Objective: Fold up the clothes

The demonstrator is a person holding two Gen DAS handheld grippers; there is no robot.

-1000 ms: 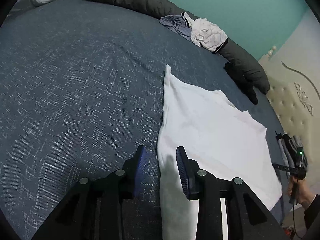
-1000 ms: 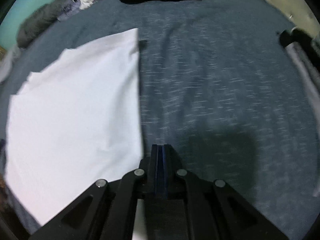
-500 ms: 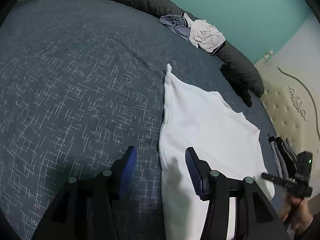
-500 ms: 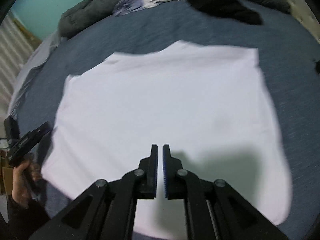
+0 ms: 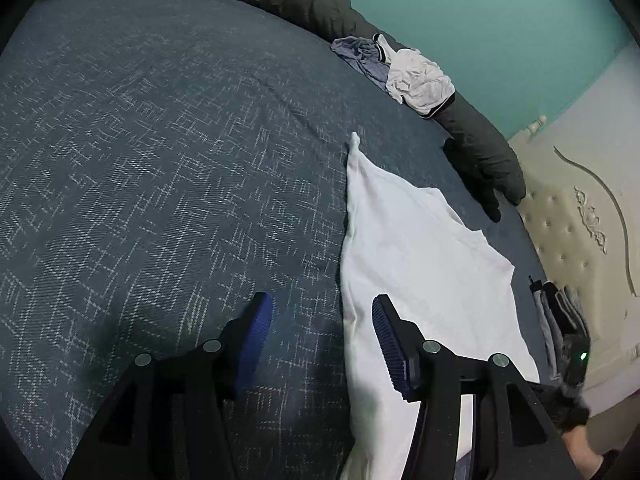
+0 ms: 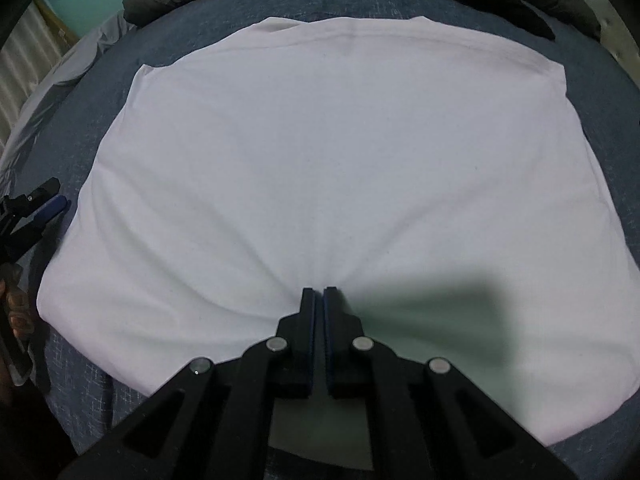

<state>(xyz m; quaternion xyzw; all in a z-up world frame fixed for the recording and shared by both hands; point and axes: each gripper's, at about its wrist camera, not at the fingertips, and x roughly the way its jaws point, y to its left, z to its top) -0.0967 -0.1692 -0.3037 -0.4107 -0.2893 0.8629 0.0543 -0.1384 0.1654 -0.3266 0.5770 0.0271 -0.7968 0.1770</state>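
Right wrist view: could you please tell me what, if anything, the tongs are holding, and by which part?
The right tongs, shut, appear to pinch the flat white fabric T-shirt mid-panel near its closest edge, where creases converge.

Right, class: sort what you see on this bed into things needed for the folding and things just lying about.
In the job:
white shirt
left gripper
right gripper

Lying about:
dark duvet
crumpled clothes
folded pile
headboard
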